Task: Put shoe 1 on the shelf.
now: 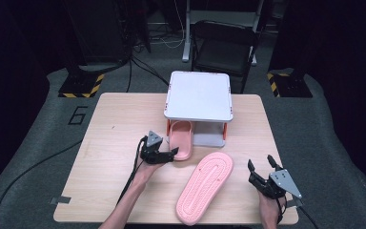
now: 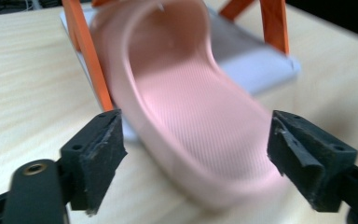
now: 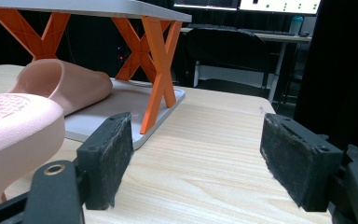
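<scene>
A light wooden worktop seen from above, with a person's forearms entering from the near edge. Nearest on the person's right, the right gripper is held just above the worktop near its front right corner, its jaws spread wide with nothing between them. In the right gripper view, these jaws frame bare wood.

Just left of it, near the front centre, an upturned pink slipper lies sole-up and diagonal, its grooved tread showing. It is apart from both grippers.

Farther in and left of centre, the left gripper points at a second pink slipper. This one sits right way up, its toe end tucked under a small two-level rack and its heel sticking out toward the person. In the left gripper view the jaws are spread on either side of the slipper's heel; whether they touch it cannot be told.

The rack has a pale grey top, a grey base plate and orange crossed legs, and stands at the worktop's far centre. Beyond the worktop is a dark folding chair on grey floor.
</scene>
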A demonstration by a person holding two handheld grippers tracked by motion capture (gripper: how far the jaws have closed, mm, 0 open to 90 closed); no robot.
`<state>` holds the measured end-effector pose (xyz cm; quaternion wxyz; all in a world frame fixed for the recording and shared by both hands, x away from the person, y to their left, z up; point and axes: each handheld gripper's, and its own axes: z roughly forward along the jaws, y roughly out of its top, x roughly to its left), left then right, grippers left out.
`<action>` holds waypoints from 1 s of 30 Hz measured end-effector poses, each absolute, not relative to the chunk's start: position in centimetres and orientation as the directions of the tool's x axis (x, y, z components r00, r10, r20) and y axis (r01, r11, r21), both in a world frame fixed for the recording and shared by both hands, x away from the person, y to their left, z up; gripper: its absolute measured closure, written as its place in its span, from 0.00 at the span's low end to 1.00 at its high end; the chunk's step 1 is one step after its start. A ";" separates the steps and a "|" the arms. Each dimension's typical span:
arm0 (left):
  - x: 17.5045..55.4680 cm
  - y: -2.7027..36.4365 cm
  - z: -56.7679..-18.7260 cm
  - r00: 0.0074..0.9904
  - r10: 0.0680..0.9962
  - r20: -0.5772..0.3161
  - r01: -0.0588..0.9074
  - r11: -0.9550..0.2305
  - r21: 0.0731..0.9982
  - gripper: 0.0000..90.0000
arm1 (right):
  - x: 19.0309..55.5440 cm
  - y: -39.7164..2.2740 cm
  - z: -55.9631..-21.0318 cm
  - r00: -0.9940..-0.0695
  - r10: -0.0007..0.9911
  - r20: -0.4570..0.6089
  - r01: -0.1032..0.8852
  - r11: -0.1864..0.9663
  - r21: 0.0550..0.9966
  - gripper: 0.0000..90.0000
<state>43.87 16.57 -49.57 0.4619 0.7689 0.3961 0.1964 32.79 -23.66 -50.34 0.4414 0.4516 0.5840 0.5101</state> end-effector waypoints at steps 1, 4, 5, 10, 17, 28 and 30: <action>43.5 16.6 -49.8 0.628 0.778 -0.023 0.419 -0.313 0.852 0.18 | 32.8 -23.6 -50.4 -0.207 0.977 -0.055 0.080 0.072 0.994 0.28; 43.2 16.1 -50.3 0.639 0.769 0.009 0.409 -0.350 0.843 0.18 | 32.9 -23.5 -50.3 -0.213 0.975 -0.061 0.077 0.079 0.994 0.28; 43.2 15.9 -50.5 0.645 0.764 0.002 0.415 -0.352 0.839 0.18 | 32.8 -23.5 -50.3 -0.212 0.975 -0.062 0.075 0.079 0.994 0.28; 43.4 15.0 -51.3 0.654 0.756 0.007 0.417 -0.369 0.830 0.17 | 32.8 -23.6 -50.3 -0.212 0.976 -0.059 0.073 0.076 0.994 0.28; 44.3 14.6 -51.2 0.613 0.789 0.047 0.403 -0.363 0.840 0.19 | 32.7 -23.9 -50.2 -0.204 0.978 -0.048 0.073 0.064 0.995 0.28; 46.7 13.5 -51.4 0.553 0.832 0.046 0.408 -0.318 0.856 0.22 | 32.7 -23.8 -50.3 -0.206 0.977 -0.049 0.075 0.066 0.995 0.28; 47.1 13.2 -51.4 0.544 0.837 0.061 0.399 -0.322 0.858 0.22 | 32.7 -23.8 -50.3 -0.206 0.977 -0.049 0.075 0.066 0.995 0.28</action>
